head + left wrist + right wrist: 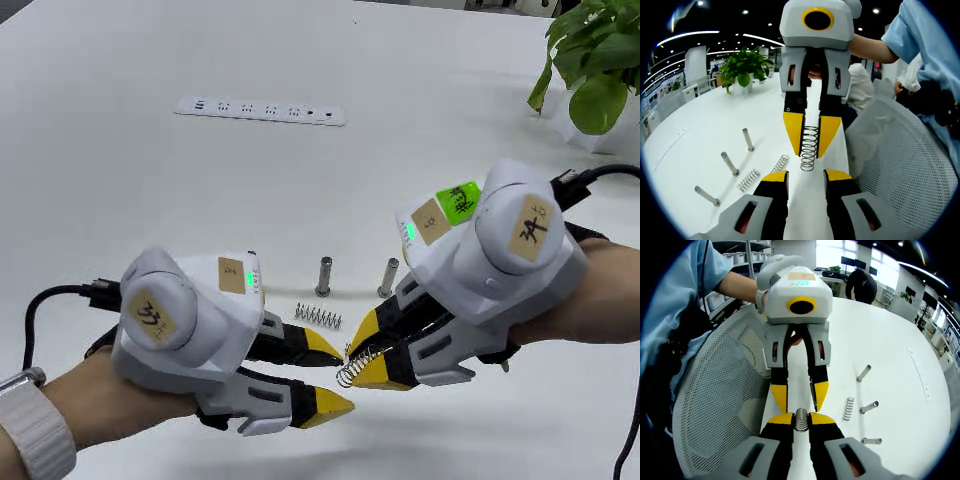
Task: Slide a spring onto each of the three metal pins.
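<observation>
Holding one spring (801, 420) tight, my right gripper (358, 362) is squeezed shut on it. My left gripper (806, 175) faces it, jaws apart, with nothing in them. Two other springs (748, 180) lie on the white table (150, 200) near three standing pins (730, 163).

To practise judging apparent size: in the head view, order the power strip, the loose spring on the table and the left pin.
1. power strip
2. loose spring and left pin: too alike to rank
</observation>
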